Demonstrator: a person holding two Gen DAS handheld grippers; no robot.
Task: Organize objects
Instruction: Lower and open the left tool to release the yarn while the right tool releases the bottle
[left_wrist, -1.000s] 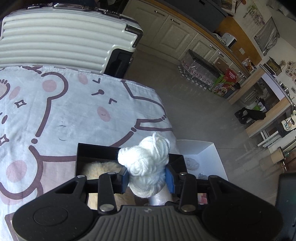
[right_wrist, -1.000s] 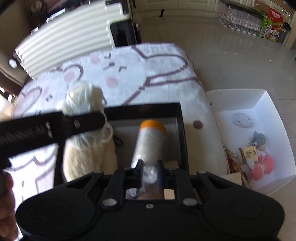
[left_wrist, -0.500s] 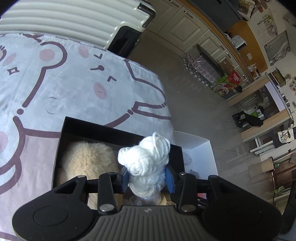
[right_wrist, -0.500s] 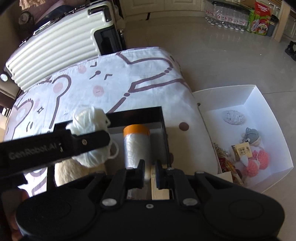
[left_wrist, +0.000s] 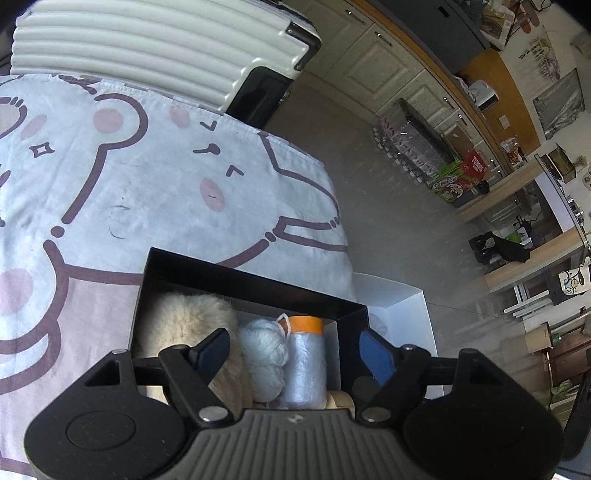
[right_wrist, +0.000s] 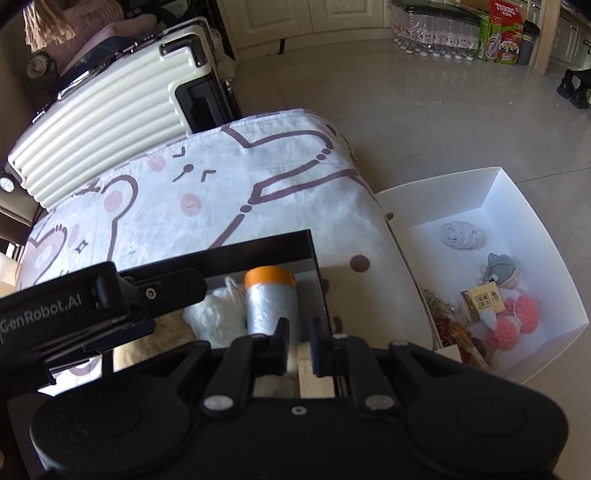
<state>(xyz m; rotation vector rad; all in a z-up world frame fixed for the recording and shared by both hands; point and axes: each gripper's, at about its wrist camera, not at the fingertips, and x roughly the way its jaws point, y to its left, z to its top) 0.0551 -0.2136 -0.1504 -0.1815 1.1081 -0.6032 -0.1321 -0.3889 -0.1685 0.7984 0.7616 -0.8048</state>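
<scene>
A black box (left_wrist: 255, 280) stands on the bear-print cloth (left_wrist: 147, 177). Inside it lie a beige furry toy (left_wrist: 188, 321), a white yarn ball (left_wrist: 264, 354) and a plastic roll with an orange end (left_wrist: 304, 360). My left gripper (left_wrist: 295, 350) is open and empty just above the box, the yarn ball below it. In the right wrist view the box (right_wrist: 258, 247), yarn ball (right_wrist: 218, 317) and roll (right_wrist: 269, 299) show again. My right gripper (right_wrist: 298, 341) is shut and empty over the box's near right corner, above a pale wooden block (right_wrist: 314, 376).
A white box (right_wrist: 509, 229) on the floor right of the table holds a grey yarn bundle (right_wrist: 461, 234), a grey knitted toy (right_wrist: 500, 267), pink knitted pieces (right_wrist: 517, 317) and a small carton (right_wrist: 482, 301). A cream suitcase (left_wrist: 155, 48) stands behind the table.
My left gripper has opened and let go of the white yarn ball, which now lies in the black box between the furry toy and the roll. My right gripper stays shut.
</scene>
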